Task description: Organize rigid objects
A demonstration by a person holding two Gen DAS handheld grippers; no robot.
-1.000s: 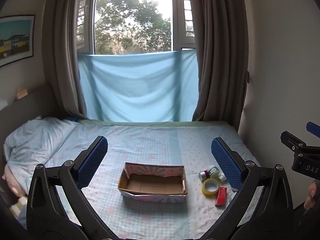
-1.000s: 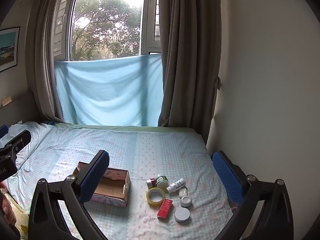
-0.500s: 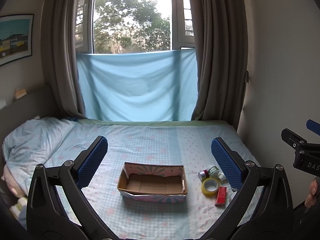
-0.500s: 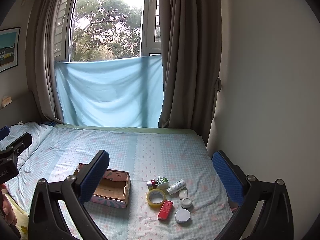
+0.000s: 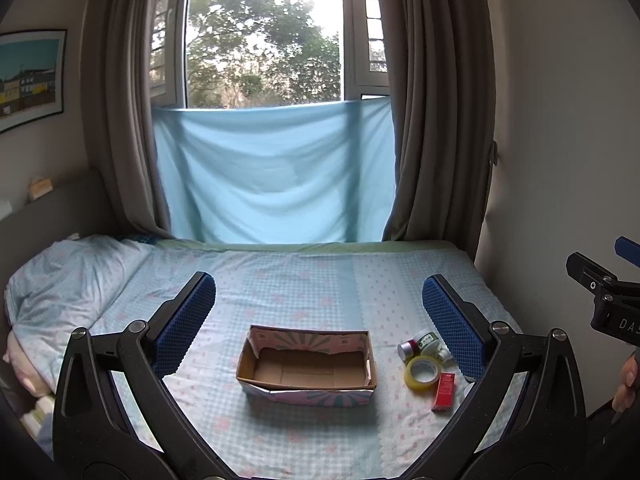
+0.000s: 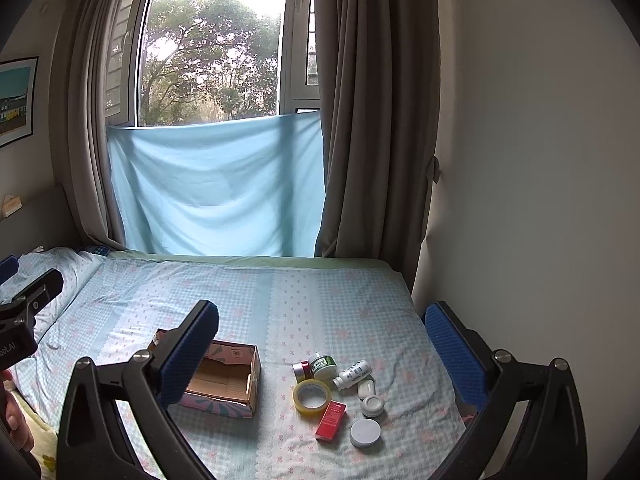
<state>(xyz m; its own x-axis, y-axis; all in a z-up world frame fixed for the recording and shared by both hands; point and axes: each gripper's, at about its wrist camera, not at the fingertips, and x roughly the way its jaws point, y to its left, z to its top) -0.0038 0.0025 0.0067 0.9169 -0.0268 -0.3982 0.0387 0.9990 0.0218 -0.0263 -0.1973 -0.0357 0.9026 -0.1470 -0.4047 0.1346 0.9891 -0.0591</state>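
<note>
Pillow [image 5: 68,280] at the bed's left edge, clear of the work. Left gripper [image 5: 318,320] hovers above the bed [image 6: 320,304], fingers spread wide, holding nothing; it frames the cardboard box [image 5: 308,364], which sits empty near the front edge, about mid-width. Right of the box, well short of the right edge, lies a tight cluster: tape roll [image 6: 313,396], red carton [image 6: 331,420], green-label jar [image 6: 322,364], white bottle [image 6: 352,374] on its side, flat white lid [image 6: 365,432] and small tins. Right gripper [image 6: 322,344] above them, likewise spread and empty.

Risks, as judged: items touch, so closing on one may nudge its neighbours; bottle and tape could roll; soft mattress may tip the light box.
</note>
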